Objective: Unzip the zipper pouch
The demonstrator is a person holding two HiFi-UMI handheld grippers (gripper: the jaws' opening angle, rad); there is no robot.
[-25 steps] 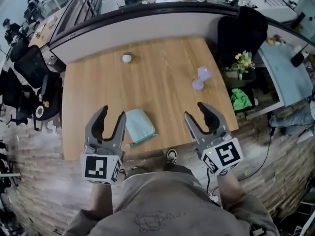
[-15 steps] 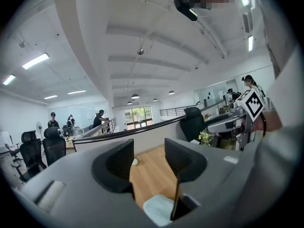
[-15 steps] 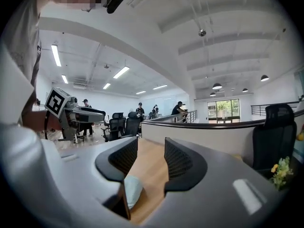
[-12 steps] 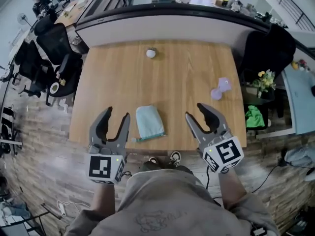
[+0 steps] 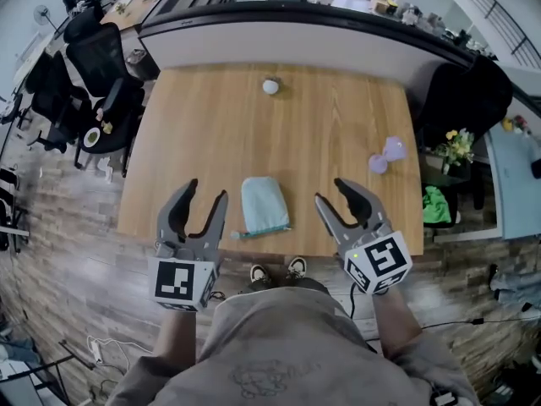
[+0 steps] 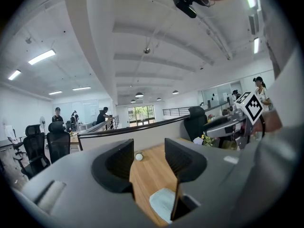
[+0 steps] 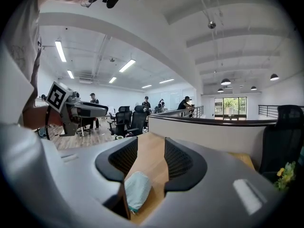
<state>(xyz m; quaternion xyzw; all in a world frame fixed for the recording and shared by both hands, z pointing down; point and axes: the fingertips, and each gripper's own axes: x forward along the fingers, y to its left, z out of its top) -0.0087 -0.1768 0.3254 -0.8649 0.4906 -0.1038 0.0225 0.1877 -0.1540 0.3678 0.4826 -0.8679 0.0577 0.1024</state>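
Observation:
A pale teal zipper pouch (image 5: 263, 205) lies flat near the front edge of the wooden table (image 5: 279, 134), its zipper along the near side. The left gripper (image 5: 202, 202) hovers open just left of the pouch, over the table's front edge. The right gripper (image 5: 336, 196) hovers open to the pouch's right, also apart from it. The pouch (image 6: 164, 203) shows low between the jaws in the left gripper view. In the right gripper view the pouch (image 7: 136, 190) lies low left between the open jaws. Nothing is held.
A small white ball (image 5: 270, 86) sits near the table's far edge. A lilac object (image 5: 385, 154) lies at the right side. Black office chairs (image 5: 93, 74) stand to the left, a dark chair (image 5: 456, 91) and flowers (image 5: 454, 145) to the right. A curved partition (image 5: 287, 36) runs behind.
The head view has shifted, so the table now sits more centred. Both grippers stay open and have kept their places on either side of the pouch.

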